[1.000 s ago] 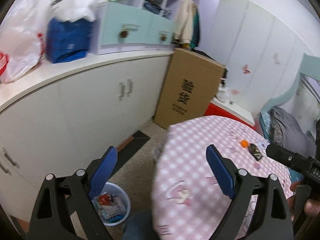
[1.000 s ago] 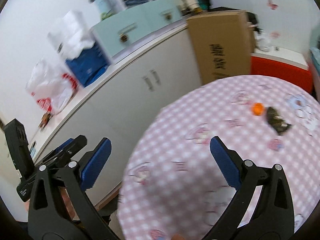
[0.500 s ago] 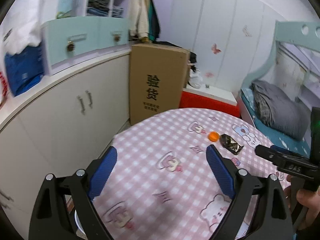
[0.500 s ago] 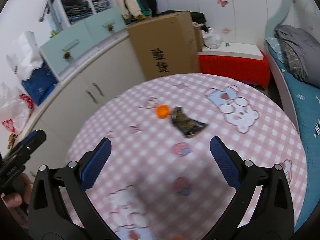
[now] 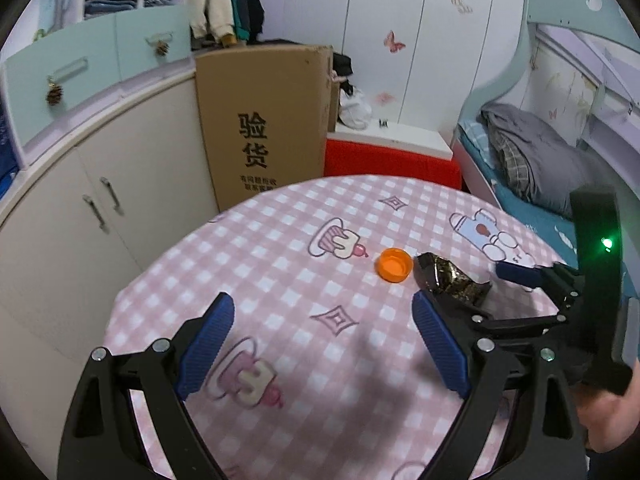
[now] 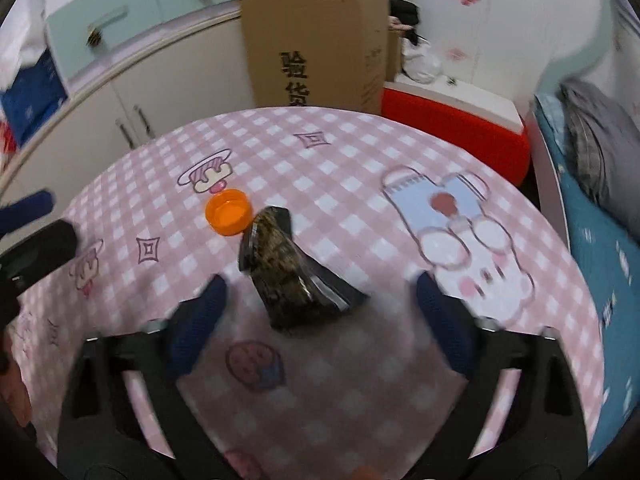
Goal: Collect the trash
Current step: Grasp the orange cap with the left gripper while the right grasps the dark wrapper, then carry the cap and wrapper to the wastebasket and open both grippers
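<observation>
Left wrist — pink checked tablecloth (image 5: 280,264), cardboard box (image 5: 260,120)

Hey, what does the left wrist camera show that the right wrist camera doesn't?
Only the left wrist view shows the left gripper open over bare tablecloth, the right gripper's green light, and the hanging clothes.

Only the right wrist view shows the right gripper, whose jaws have just been closing, straddling the dark wrapper without pressing it, and the blue bag.

Both show the orange cap, wrapper, pink checked table, cardboard box and red chest.
</observation>
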`<state>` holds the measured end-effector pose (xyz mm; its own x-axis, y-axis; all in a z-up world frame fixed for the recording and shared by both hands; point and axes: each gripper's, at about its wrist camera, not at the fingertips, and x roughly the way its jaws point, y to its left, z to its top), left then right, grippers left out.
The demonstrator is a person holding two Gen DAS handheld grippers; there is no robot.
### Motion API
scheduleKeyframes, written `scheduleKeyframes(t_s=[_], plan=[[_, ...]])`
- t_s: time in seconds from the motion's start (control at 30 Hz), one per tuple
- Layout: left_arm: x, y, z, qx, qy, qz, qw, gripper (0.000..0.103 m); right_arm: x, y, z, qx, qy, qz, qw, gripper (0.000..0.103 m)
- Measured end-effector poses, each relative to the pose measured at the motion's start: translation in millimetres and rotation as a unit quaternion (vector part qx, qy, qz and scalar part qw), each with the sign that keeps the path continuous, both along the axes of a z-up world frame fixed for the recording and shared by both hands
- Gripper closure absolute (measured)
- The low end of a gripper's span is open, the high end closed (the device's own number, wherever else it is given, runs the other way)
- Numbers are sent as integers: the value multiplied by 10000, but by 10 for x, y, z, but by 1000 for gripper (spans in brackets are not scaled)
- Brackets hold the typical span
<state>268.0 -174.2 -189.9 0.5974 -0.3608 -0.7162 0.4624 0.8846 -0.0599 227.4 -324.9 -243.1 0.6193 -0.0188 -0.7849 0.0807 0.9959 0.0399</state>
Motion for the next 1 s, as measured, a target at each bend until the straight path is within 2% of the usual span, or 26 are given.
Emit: scheduleKeyframes(t_s=[0.03, 0.07, 0.1, 0.13, 0.53, 0.6, 0.63, 0.67, 0.8, 1.0], plan=[[46, -45, -43, 35, 37, -45, 10000, 14, 6, 23, -2, -72, -24, 27, 10000, 40], [85, -90, -85, 89, 63, -81, 9999, 14, -5, 37, 7, -108, -48, 62, 9999, 50], [110, -124, -110, 142, 68, -76, 9998, 14, -30, 33, 21, -34, -101, 127, 9999, 69], [143, -167, -149, 203, 79, -74, 9997, 14, -35, 23, 36, -25, -128, 104, 9999, 78], [356, -737, -406, 426, 201, -700, 9964, 16, -573, -474, 133, 936, -400, -596, 9930, 78], [386, -800, -443, 394, 325, -831, 9952, 46, -659, -522, 160, 950, -437, -692, 9921, 78], [383, -815, -438, 406, 301, -865, 9950, 57, -695, -543, 169, 990, -456, -737, 9913, 78], [376, -826, -434, 403, 281, -905, 9947, 75, -724, -558, 179, 1033, -475, -773, 9905, 78], [297, -699, -421, -34, 530, -962, 9939, 75, -808, -537, 221, 1069, -493, -831, 9896, 78], [-8, -262, -215, -310, 314, -722, 9964, 75, -891, -297, 395, 1095, -624, -644, 9899, 78]])
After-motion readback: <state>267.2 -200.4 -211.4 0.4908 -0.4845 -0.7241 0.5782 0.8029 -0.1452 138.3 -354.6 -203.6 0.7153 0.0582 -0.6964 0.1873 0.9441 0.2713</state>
